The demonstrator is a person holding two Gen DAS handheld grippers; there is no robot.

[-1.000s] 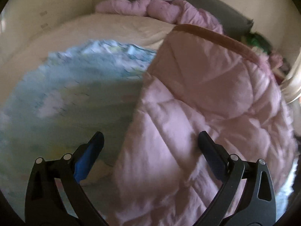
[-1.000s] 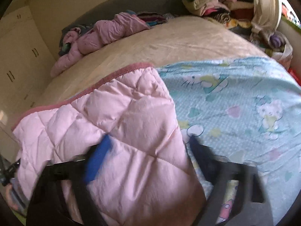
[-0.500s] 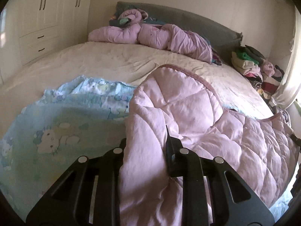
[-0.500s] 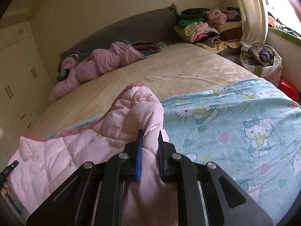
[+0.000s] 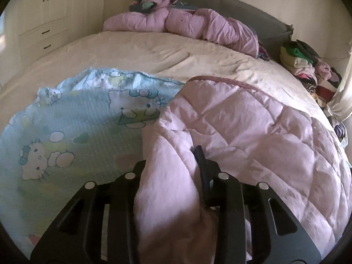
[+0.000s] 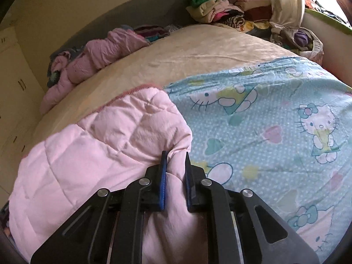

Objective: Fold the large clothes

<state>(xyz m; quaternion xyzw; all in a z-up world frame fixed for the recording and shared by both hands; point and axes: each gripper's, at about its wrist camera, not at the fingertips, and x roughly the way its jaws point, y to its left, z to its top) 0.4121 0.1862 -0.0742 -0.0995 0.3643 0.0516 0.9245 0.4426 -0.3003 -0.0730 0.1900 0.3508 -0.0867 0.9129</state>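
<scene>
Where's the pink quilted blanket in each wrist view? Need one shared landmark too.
Left wrist: pink quilted blanket fills the centre and right, bunched between the left gripper fingers, whose jaws are opening.
Right wrist: it fills the lower left, pinched by the right gripper.
Shared landmark: the blue cartoon-cat sheet, left of the blanket in the left view, right of it in the right view.

Your bed (image 5: 154,52) carries a blue cartoon-print sheet (image 5: 83,123) along its near edge, the pink quilted comforter (image 5: 253,132) partly over it, and a bunched pink quilt (image 5: 198,26) along the headboard edge.
</scene>
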